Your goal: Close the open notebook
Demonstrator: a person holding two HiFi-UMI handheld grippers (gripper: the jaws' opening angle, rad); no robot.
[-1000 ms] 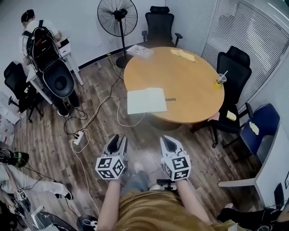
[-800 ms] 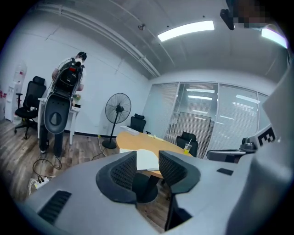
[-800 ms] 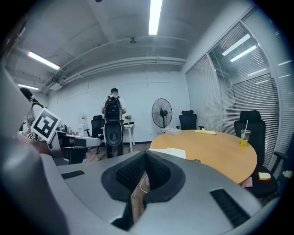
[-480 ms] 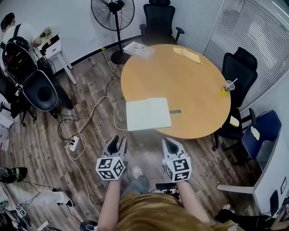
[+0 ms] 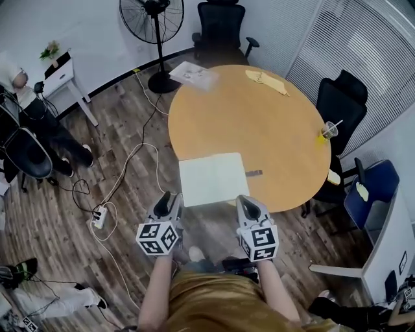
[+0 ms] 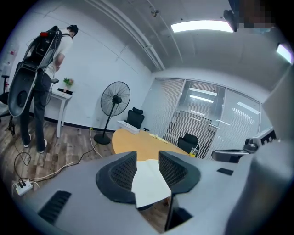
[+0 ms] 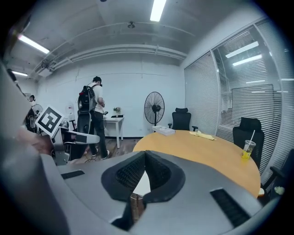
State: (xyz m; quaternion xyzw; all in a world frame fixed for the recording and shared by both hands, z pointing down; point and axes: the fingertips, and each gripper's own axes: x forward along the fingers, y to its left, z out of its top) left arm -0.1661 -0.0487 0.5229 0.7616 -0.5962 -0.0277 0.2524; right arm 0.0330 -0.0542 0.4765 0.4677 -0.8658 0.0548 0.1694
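Observation:
The open notebook lies flat with white pages up at the near edge of the round wooden table. Both grippers hang in front of that edge, short of the notebook and touching nothing. My left gripper is open; the pages show through the gap between its jaws. My right gripper is shut with its fingertips together, and only a sliver of the notebook shows below them.
A small dark object lies right of the notebook. A cup with a yellow drink, papers and a yellow item sit further back. Black chairs ring the table. A fan, floor cables with a power strip and a person are at left.
The table and notebook have come closer; both grippers now reach almost to the table's near edge. The person at left has shifted toward the frame's edge.

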